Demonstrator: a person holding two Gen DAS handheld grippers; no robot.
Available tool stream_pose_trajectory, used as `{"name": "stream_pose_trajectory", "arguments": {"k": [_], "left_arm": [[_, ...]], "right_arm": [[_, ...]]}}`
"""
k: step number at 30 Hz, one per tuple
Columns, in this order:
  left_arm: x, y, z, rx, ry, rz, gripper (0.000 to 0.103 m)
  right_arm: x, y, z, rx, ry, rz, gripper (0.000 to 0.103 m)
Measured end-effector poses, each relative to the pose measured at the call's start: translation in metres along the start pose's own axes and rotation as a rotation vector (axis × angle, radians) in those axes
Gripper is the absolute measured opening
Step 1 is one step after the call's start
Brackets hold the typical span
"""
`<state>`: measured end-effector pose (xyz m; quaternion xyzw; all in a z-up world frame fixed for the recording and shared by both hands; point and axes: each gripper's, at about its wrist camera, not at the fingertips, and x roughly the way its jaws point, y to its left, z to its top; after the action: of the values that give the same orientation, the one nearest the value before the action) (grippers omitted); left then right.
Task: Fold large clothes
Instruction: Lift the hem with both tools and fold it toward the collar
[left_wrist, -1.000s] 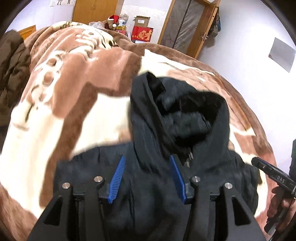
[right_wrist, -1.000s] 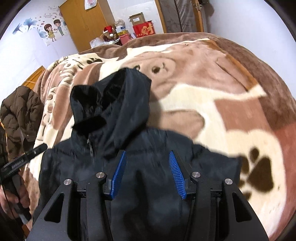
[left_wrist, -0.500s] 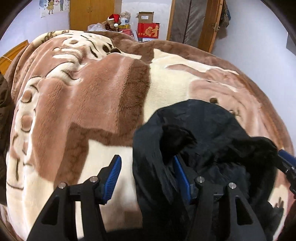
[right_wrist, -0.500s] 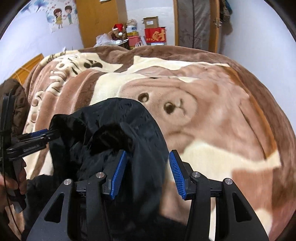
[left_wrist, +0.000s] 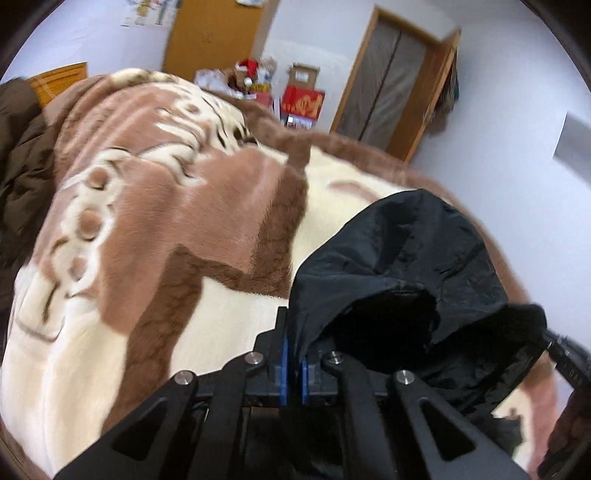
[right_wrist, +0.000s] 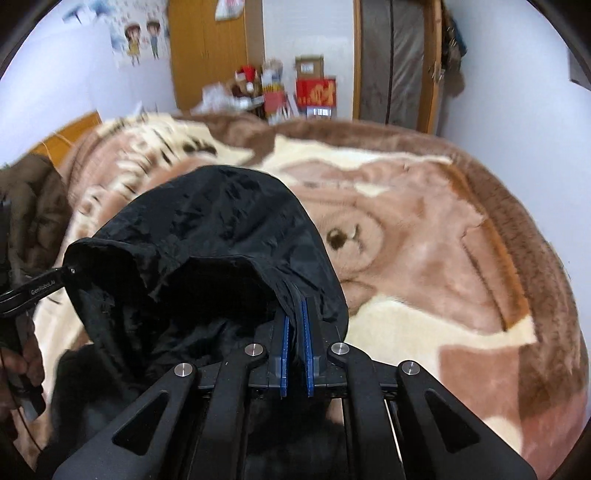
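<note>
A black hooded jacket (left_wrist: 406, 258) lies on the bed with its hood lifted off the blanket. My left gripper (left_wrist: 293, 354) is closing tight on the hood's left rim, and fabric is pinched between the blue pads. My right gripper (right_wrist: 295, 325) is closing the same way on the hood's right rim (right_wrist: 288, 291), also with cloth between its pads. The hood (right_wrist: 207, 229) hangs open between the two grippers. Each view shows the other gripper at its edge: the right gripper (left_wrist: 569, 363) and the left gripper (right_wrist: 37, 290), the latter held by a hand (right_wrist: 14, 369). The jacket's body is mostly hidden below.
A plush brown and cream bear blanket (right_wrist: 424, 258) covers the whole bed. A brown padded coat (left_wrist: 22, 166) lies at the bed's left side. Boxes (right_wrist: 316, 92), a wardrobe (right_wrist: 207, 51) and a door (left_wrist: 391, 85) stand beyond the far edge.
Both grippers went from open over the jacket to shut on the hood's two rims. They rose, and the hood lifted with them.
</note>
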<state>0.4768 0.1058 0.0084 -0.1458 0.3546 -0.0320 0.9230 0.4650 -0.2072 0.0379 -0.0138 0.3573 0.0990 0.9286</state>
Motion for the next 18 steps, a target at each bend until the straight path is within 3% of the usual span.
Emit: {"name": "stream_pose_trajectory", "arguments": {"k": [4,8,13,18], "left_arm": [[-0.064,0.011,-0.029,-0.063,-0.043,-0.052,0.005],[-0.106,0.021,-0.074,-0.073,-0.029,-0.064,0.005],[-0.127,0.038,-0.134,-0.091,0.069,-0.059,0.006],[-0.143,0.052,-0.198,-0.107,0.180,-0.082,0.016]], "right_arm": [[-0.069,0.004,-0.040,0.035,-0.060,0.024,0.006],[-0.104,0.009,-0.091,0.071,-0.030,0.032,0.006],[-0.114,0.012,-0.156,0.127,0.090,0.056,0.006],[-0.121,0.014,-0.205,0.142,0.183,0.076,0.007]]}}
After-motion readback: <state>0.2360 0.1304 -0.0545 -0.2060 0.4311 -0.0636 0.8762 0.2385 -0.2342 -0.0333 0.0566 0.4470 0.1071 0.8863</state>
